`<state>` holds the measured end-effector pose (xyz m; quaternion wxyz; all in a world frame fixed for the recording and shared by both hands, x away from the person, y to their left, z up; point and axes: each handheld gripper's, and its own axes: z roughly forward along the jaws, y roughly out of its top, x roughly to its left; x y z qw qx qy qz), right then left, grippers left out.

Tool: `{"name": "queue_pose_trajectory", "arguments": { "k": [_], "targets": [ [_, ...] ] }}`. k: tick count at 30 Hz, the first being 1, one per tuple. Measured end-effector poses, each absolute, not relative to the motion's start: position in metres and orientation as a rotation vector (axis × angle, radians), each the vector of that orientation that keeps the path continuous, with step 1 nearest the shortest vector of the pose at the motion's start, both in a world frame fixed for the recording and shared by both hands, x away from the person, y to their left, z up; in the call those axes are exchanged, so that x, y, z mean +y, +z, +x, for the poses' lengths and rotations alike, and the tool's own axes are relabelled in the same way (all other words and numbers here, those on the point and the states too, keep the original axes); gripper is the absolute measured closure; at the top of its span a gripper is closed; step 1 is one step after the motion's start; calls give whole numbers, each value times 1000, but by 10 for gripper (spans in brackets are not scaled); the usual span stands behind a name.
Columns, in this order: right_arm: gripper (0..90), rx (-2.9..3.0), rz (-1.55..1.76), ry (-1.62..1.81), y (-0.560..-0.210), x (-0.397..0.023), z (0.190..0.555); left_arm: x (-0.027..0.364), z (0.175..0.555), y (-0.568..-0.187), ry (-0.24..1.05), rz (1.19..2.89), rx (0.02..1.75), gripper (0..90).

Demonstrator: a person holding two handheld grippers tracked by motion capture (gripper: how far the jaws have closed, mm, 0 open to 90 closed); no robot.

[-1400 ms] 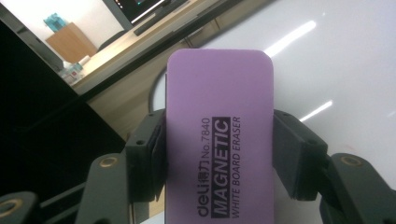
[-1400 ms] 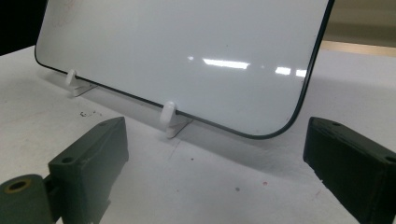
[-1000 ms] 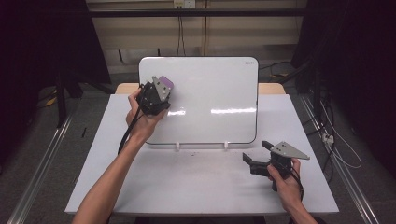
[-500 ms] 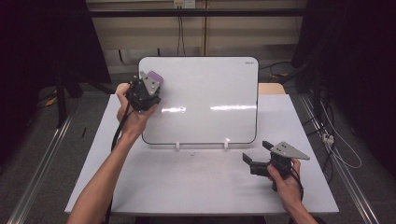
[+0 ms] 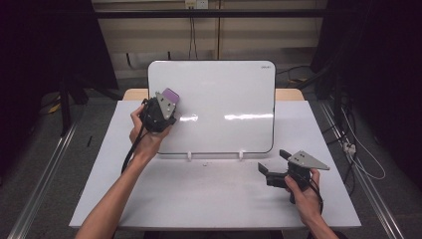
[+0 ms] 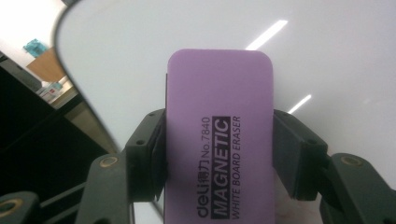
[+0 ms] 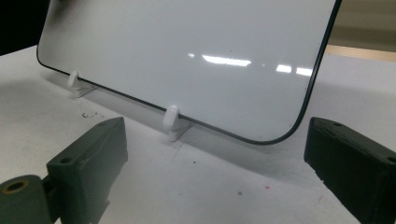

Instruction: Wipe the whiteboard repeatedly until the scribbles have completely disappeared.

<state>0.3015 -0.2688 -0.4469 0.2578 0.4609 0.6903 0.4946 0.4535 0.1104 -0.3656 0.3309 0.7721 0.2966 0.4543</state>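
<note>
The left hand-held gripper (image 5: 168, 101) is clamped on a purple eraser (image 6: 219, 135), held against the upper left part of the whiteboard (image 5: 224, 99) that stands propped on the tabletop (image 5: 199, 194). The right hand-held gripper (image 5: 272, 162) rests on the tabletop near the board's lower right corner, its 2 jaws spread with nothing between them.

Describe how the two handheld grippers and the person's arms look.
Both the left gripper and right gripper are black, blocky bodies with two thick rectangular jaws fixed by brass-coloured screws. Each carries a grey three-cornered plate on top and trails a black cable. The person's forearms are bare, with no sleeves in view.
</note>
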Motion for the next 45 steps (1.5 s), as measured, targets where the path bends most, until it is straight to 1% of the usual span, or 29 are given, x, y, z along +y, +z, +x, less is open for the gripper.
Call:
{"name": "queue_pose_trajectory", "arguments": {
  "k": [6,10,16,20,22,25,31,34,36,38,45],
  "targets": [
    [60,1873,1248,1343,-447,-269,302,103,440,-379,1128,2047,747,414],
    [59,1873,1247,1346,-447,-269,301,106,444,-377,1096,2028,764,414],
    [59,1871,1252,1344,-448,-270,302,119,460,-360,1150,1987,808,414],
    [59,1873,1251,1343,-448,-269,302,128,469,-351,1153,1968,847,414],
    [60,1870,1255,1344,-448,-269,302,124,465,-354,1184,1974,832,414],
    [60,1869,1253,1342,-447,-270,302,117,458,-364,1167,1980,815,414],
    [59,1866,1252,1344,-447,-270,302,102,435,-384,1133,2074,705,413],
    [59,1865,1250,1347,-447,-270,301,101,426,-392,1111,2113,667,413],
    [59,1865,1248,1347,-447,-270,301,102,423,-396,1129,2126,631,413],
    [59,1865,1253,1346,-447,-270,301,105,426,-393,1107,2122,647,413],
    [59,1871,1254,1342,-448,-270,302,131,456,-365,1152,2014,792,414]
  ]
}}
